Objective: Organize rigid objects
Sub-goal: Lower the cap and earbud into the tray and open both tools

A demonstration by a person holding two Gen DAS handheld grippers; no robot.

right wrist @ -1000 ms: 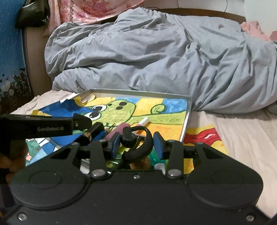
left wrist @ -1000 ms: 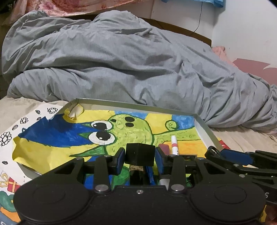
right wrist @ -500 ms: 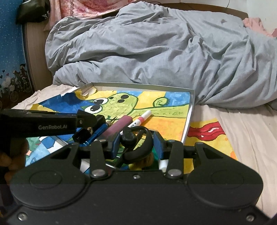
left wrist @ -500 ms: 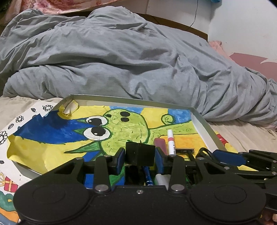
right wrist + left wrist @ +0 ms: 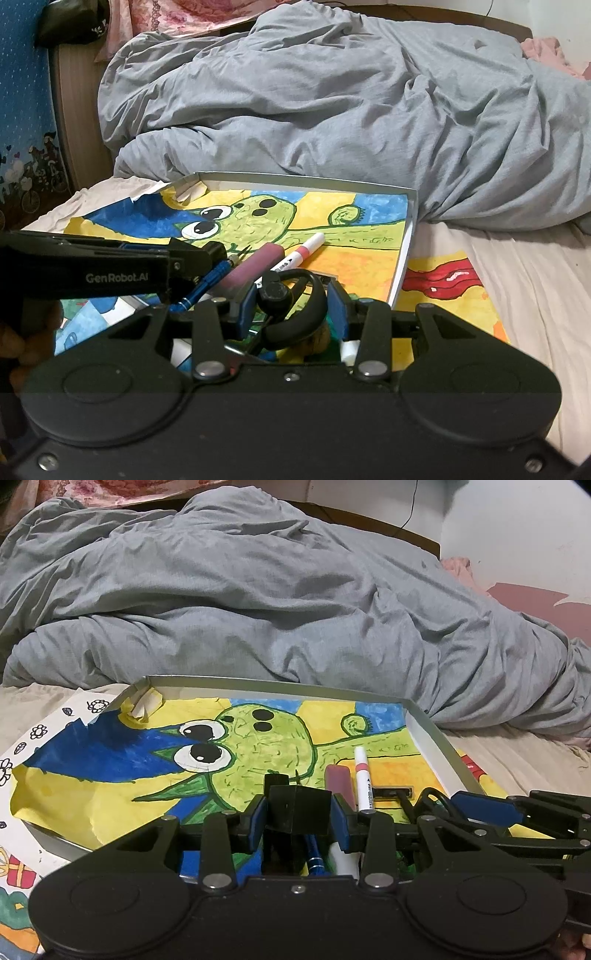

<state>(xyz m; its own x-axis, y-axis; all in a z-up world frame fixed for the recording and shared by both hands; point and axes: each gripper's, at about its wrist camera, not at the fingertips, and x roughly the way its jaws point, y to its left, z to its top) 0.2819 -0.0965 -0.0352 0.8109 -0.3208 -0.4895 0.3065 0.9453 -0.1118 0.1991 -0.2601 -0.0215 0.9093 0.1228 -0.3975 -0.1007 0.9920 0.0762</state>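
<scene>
L gripper (image 5: 298, 814) – pads clamped on black block (image 5: 298, 808), held over tray (image 5: 439, 738) | R gripper (image 5: 291, 306) – closed on black ear-hook earpiece (image 5: 295, 306) (over tray's near end) | marker (image 5: 295, 258), maroon tube (image 5: 251, 271), blue pen (image 5: 201, 286) lie in tray on frog drawing (image 5: 258, 746)

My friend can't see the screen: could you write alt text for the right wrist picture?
A hand-held claw grips a black ear-hook earpiece over a shallow tray lined with a bright cartoon drawing. A pink-banded marker lies in the tray; a rumpled grey blanket fills the bed behind.
</scene>
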